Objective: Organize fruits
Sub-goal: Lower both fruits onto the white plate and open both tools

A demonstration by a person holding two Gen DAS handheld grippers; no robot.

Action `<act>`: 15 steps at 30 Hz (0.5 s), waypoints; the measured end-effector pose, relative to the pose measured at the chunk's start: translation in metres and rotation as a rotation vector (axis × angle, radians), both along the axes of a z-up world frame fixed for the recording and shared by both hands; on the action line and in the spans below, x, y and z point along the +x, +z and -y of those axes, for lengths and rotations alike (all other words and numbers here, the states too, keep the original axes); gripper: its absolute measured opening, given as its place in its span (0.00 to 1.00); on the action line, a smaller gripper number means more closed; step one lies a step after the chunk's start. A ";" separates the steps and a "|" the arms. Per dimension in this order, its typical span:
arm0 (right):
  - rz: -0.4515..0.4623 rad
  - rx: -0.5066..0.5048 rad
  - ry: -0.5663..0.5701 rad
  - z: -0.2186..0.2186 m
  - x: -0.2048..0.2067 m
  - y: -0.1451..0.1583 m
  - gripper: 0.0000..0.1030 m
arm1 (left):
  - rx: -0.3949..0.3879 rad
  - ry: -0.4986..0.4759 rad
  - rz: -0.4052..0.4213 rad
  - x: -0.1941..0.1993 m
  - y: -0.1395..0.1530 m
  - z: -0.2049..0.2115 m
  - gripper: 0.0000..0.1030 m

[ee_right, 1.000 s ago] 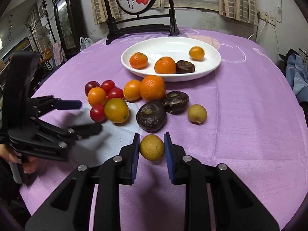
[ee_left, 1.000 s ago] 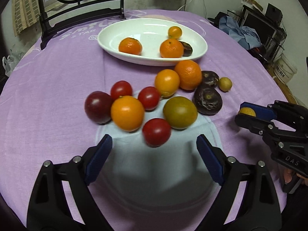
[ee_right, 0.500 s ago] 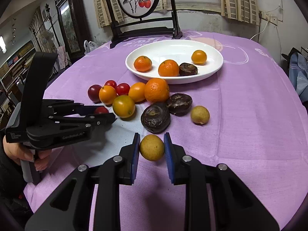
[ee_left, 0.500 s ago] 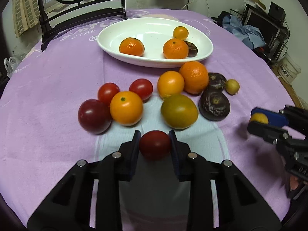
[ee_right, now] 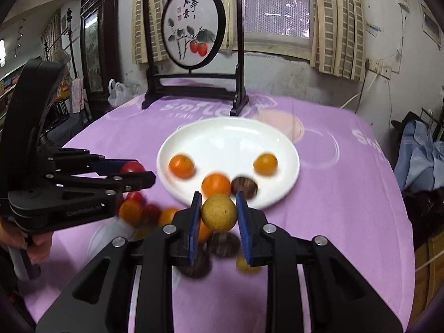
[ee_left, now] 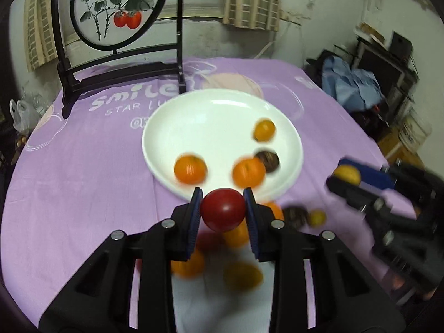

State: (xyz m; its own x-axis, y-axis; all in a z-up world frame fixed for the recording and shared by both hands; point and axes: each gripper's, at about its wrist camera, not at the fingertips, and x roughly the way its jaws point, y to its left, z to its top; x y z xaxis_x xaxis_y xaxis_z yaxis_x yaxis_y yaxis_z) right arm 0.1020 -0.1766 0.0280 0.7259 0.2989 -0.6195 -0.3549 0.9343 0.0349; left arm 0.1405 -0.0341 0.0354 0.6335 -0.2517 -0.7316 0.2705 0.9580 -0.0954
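Both tools, left (ee_left: 223,211) clamping red tomato (ee_left: 223,210), right (ee_right: 219,212) clamping yellow fruit (ee_right: 219,212), have lifted toward plate (ee_right: 288,186).

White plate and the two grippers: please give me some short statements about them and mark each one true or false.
1. The left gripper holds a red tomato. True.
2. The right gripper is open and holds nothing. False: it is shut on a yellow-brown fruit.
3. The white plate holds four fruits. True.
4. The plate holds only red tomatoes. False: three orange fruits and a dark one.
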 end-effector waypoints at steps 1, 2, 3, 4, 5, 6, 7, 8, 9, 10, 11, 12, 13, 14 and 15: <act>-0.003 -0.005 -0.005 -0.001 0.009 -0.003 0.25 | 0.000 0.017 0.000 0.012 -0.001 0.001 0.30; -0.014 -0.015 -0.011 -0.004 0.023 -0.008 0.25 | 0.003 0.034 -0.006 0.024 -0.003 0.001 0.30; -0.021 -0.023 -0.013 -0.006 0.033 -0.011 0.25 | 0.004 0.056 -0.014 0.038 -0.007 0.000 0.30; -0.028 -0.028 -0.017 -0.007 0.044 -0.016 0.25 | 0.002 0.073 -0.021 0.049 -0.009 0.000 0.30; -0.036 -0.031 -0.020 -0.008 0.052 -0.018 0.25 | 0.001 0.083 -0.029 0.057 -0.012 0.000 0.30; -0.052 -0.029 -0.026 -0.009 0.064 -0.024 0.25 | 0.000 0.101 -0.044 0.069 -0.016 -0.001 0.30; -0.064 -0.023 -0.032 -0.009 0.072 -0.027 0.25 | 0.003 0.117 -0.052 0.077 -0.019 -0.001 0.30; -0.078 -0.013 -0.038 -0.009 0.083 -0.032 0.25 | 0.012 0.130 -0.060 0.085 -0.022 0.000 0.30; -0.090 -0.009 -0.039 -0.010 0.090 -0.035 0.25 | 0.020 0.136 -0.066 0.091 -0.025 0.000 0.30; -0.100 -0.007 -0.040 -0.011 0.096 -0.038 0.25 | 0.028 0.140 -0.069 0.095 -0.029 0.001 0.30; -0.115 -0.004 -0.039 -0.012 0.103 -0.042 0.25 | 0.036 0.145 -0.072 0.098 -0.031 0.001 0.30; -0.130 -0.002 -0.042 -0.013 0.107 -0.045 0.25 | 0.044 0.153 -0.079 0.103 -0.034 0.000 0.30; -0.142 -0.001 -0.045 -0.013 0.111 -0.046 0.29 | 0.042 0.157 -0.085 0.105 -0.036 -0.001 0.32; -0.153 -0.002 -0.052 -0.014 0.114 -0.047 0.29 | 0.030 0.160 -0.096 0.107 -0.038 -0.003 0.45; -0.154 -0.006 -0.062 -0.014 0.115 -0.048 0.31 | 0.015 0.170 -0.105 0.109 -0.038 -0.006 0.55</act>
